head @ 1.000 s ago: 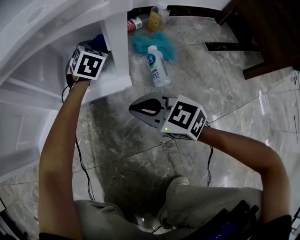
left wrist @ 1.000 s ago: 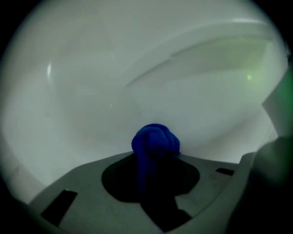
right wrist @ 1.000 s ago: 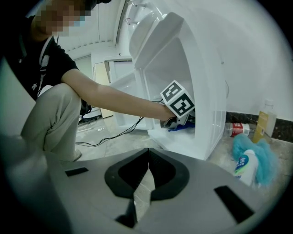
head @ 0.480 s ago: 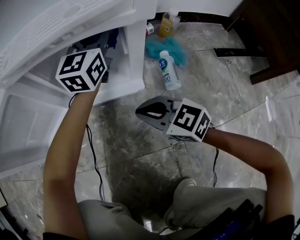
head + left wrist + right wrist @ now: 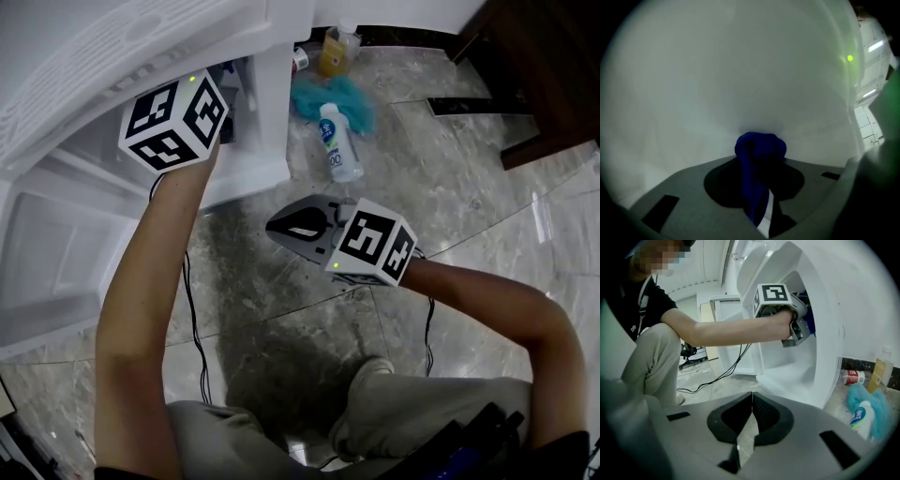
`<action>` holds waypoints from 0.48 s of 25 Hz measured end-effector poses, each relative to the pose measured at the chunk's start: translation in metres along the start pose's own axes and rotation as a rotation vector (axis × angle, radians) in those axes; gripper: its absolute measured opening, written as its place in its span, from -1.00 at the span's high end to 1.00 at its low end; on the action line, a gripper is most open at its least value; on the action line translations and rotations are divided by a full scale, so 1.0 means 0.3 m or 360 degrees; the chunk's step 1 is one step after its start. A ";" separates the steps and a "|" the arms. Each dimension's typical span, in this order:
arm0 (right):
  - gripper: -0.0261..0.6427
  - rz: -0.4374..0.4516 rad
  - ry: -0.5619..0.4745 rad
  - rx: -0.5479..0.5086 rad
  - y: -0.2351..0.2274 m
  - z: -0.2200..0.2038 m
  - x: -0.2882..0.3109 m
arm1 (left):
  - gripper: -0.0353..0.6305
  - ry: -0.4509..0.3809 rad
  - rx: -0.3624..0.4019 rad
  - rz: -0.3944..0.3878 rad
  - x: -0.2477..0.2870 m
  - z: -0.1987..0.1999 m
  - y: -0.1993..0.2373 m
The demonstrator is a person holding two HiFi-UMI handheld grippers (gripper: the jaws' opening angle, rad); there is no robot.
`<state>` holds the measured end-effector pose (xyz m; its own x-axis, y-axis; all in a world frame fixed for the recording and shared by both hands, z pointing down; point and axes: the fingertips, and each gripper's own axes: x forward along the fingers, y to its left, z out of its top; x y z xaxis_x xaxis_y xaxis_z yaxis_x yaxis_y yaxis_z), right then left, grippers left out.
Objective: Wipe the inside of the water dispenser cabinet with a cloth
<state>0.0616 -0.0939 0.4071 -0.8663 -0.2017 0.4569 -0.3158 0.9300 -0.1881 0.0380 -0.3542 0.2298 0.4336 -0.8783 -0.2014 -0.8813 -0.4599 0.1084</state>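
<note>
A dark blue cloth (image 5: 757, 154) is bunched between the jaws of my left gripper (image 5: 759, 152), which is shut on it. The wad presses against a plain white inner wall (image 5: 740, 70) of the water dispenser cabinet (image 5: 270, 141). In the head view only that gripper's marker cube (image 5: 173, 122) shows at the cabinet opening; its jaws are hidden inside. The right gripper view shows the left gripper (image 5: 800, 326) reaching into the cabinet (image 5: 829, 343), with the blue cloth (image 5: 809, 317) at its tip. My right gripper (image 5: 281, 225) hovers over the floor, shut and empty (image 5: 751, 416).
On the marble floor right of the cabinet lie a white bottle with a blue label (image 5: 339, 141), a teal fluffy cloth (image 5: 347, 94), a yellow bottle (image 5: 336, 52) and a red can (image 5: 300, 58). Dark wooden furniture (image 5: 544, 66) stands at the back right. A black cable (image 5: 192, 309) trails under the left arm.
My left gripper has risen inside the cabinet with the blue cloth and rolled, so its cube shows other faces. The right gripper has stayed in place.
</note>
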 end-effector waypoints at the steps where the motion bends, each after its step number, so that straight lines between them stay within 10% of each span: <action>1: 0.93 0.0000 0.0004 0.0005 0.001 -0.004 0.001 | 0.56 0.0000 0.0007 0.0031 0.018 -0.004 0.012; 12: 0.93 0.0000 0.0028 0.0029 -0.006 -0.015 0.014 | 0.56 -0.0027 -0.0029 -0.0068 -0.040 -0.027 -0.044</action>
<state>0.0602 -0.0949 0.4133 -0.8595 -0.1961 0.4720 -0.3228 0.9243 -0.2036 0.0462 -0.3387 0.2387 0.4676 -0.8554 -0.2229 -0.8584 -0.4996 0.1167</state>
